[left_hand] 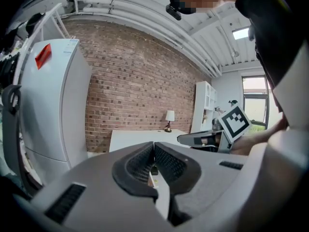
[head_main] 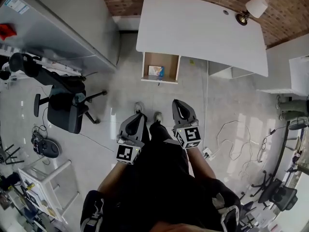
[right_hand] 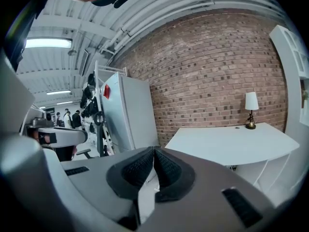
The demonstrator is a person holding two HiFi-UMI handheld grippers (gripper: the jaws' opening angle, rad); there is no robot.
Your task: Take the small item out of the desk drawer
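A white desk (head_main: pixel 203 28) stands against the brick wall, and its wooden drawer (head_main: pixel 161 67) is pulled out toward me. A small blue and orange item (head_main: pixel 156 71) lies inside the drawer. I stand well back from the desk, both grippers held close to my body. The left gripper (head_main: pixel 140 116) is shut and holds nothing, and so is the right gripper (head_main: pixel 178 103). In the left gripper view the left gripper (left_hand: pixel 154 146) has its jaws closed tip to tip, with the desk (left_hand: pixel 140 138) far behind. In the right gripper view the right gripper (right_hand: pixel 153 151) is likewise closed before the desk (right_hand: pixel 231 144).
A lamp (head_main: pixel 251 8) stands on the desk's far right corner. A black office chair (head_main: pixel 63 103) is on my left by a large grey cabinet (head_main: pixel 58 23). White shelving (head_main: pixel 231 72) sits under the desk's right side. Cables (head_main: pixel 231 139) trail over the floor to my right.
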